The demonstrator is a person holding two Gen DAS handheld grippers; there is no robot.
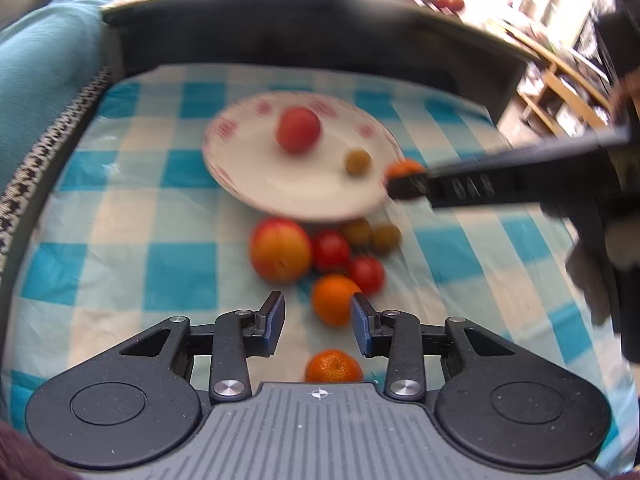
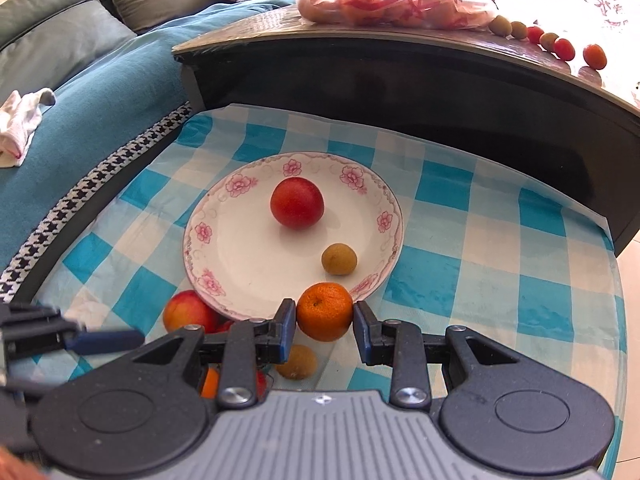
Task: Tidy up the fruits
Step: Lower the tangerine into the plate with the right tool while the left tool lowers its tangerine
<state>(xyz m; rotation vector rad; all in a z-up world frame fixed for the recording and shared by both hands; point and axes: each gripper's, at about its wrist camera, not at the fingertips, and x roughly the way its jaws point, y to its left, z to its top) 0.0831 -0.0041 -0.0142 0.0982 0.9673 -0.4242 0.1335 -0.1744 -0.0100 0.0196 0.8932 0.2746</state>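
A white flowered plate (image 2: pixel 240 248) (image 1: pixel 288 188) lies on the blue checked cloth (image 2: pixel 480 240). On the plate rest a red fruit (image 2: pixel 297 203) (image 1: pixel 298 130) and a small greenish fruit (image 2: pixel 339 259) (image 1: pixel 358 162). My right gripper (image 2: pixel 325 320) (image 1: pixel 404 184) is shut on an orange (image 2: pixel 325 312) (image 1: pixel 404 168) at the plate's near rim. My left gripper (image 1: pixel 319 322) stands open over the cloth, its pads clear of a second orange (image 1: pixel 334 300) just past its tips. A third orange (image 1: pixel 334 366) lies under it. A peach (image 1: pixel 280 254) (image 2: pixel 190 314), two red fruits (image 1: pixel 330 250) and two greenish ones (image 1: pixel 358 232) lie beside the plate.
A dark coffee table (image 2: pixel 400 80) rises behind the cloth, bearing a plastic bag of fruit (image 2: pixel 400 0) and a row of small fruits (image 2: pixel 560 46). A sofa under a blue blanket (image 2: pixel 100 100) runs along the left, with a white cloth (image 2: pixel 20 124) on it.
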